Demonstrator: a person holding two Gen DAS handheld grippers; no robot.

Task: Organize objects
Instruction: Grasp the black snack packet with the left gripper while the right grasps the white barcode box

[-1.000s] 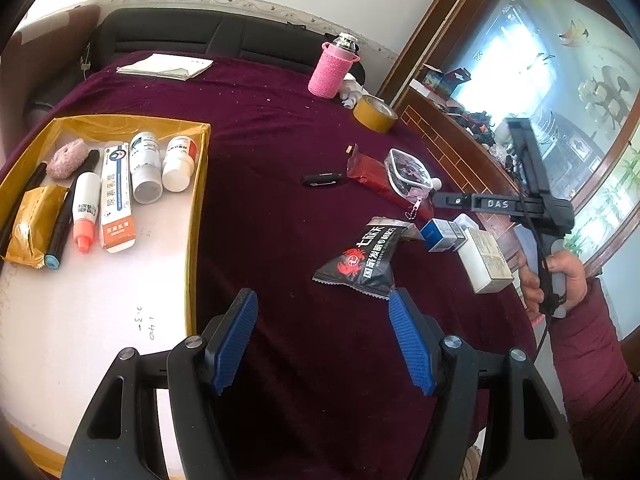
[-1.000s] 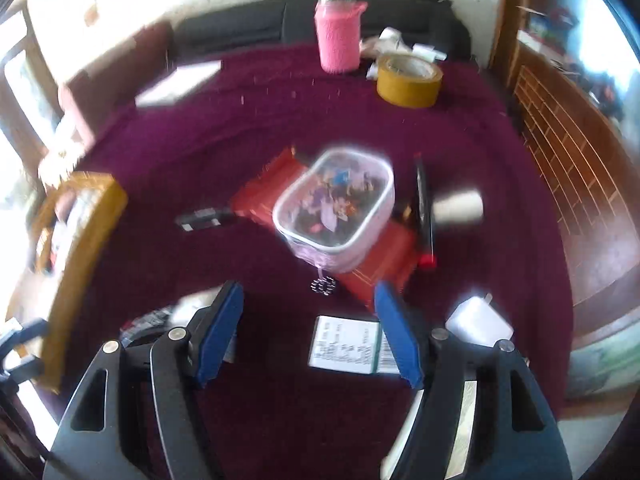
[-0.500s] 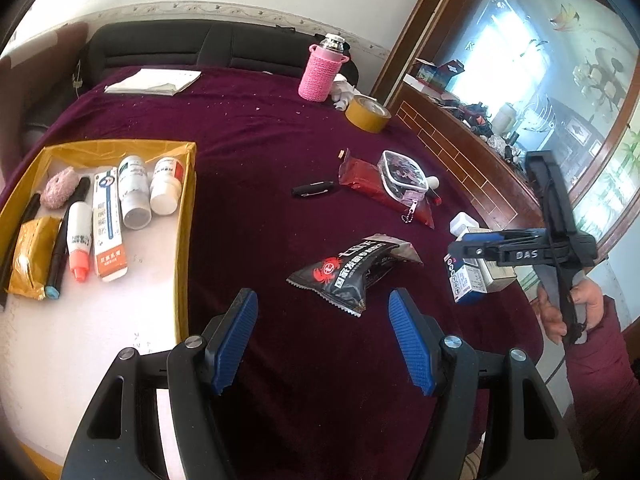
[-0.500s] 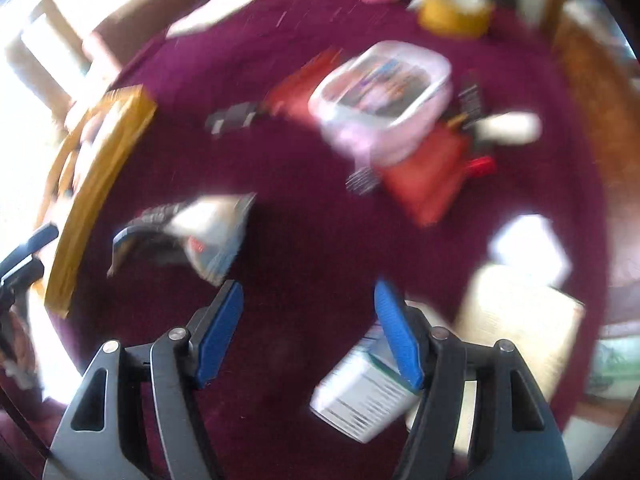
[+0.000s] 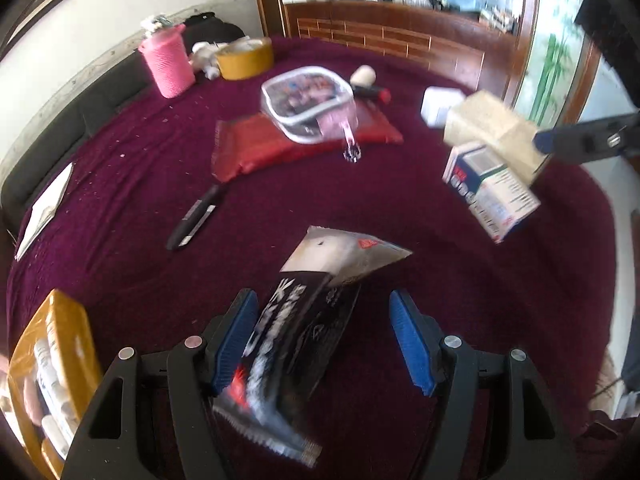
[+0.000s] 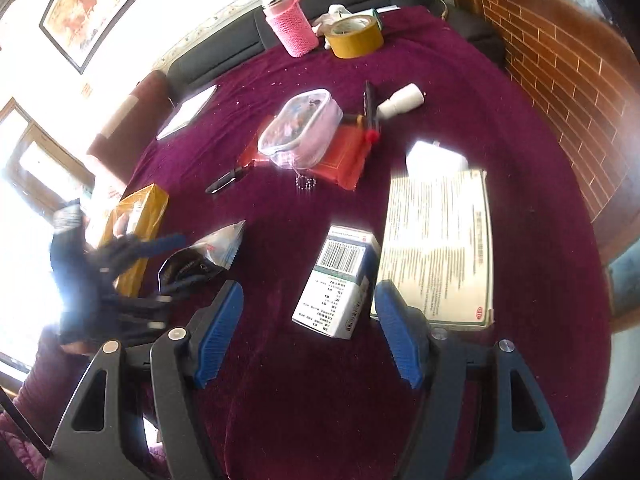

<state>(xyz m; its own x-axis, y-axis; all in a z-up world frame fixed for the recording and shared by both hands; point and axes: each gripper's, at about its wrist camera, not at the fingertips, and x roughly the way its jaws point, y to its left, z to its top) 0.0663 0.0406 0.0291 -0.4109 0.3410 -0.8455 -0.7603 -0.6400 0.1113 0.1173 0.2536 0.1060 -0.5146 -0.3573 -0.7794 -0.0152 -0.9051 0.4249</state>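
My left gripper (image 5: 324,344) is open, low over a black snack packet (image 5: 308,320) that lies between its blue fingers on the maroon cloth. The packet also shows in the right wrist view (image 6: 204,256). My right gripper (image 6: 308,336) is open above a white and blue medicine box (image 6: 340,280), with a flat cream box (image 6: 436,244) just right of it. Both boxes show in the left wrist view, the blue one (image 5: 488,192) and the cream one (image 5: 492,132). The yellow tray (image 5: 52,364) with tubes and bottles lies at the left.
A clear pouch (image 6: 300,132) rests on a red packet (image 6: 340,156). A black pen (image 5: 196,216), a red-capped marker (image 5: 372,92), a white bottle (image 6: 400,104), a tape roll (image 6: 354,36), a pink-sleeved bottle (image 6: 292,24) and a notepad (image 6: 188,112) lie further back.
My left gripper has swung right and dropped down over the snack packet. My right gripper has pulled back and lowered over the blue medicine box. Both stay open.
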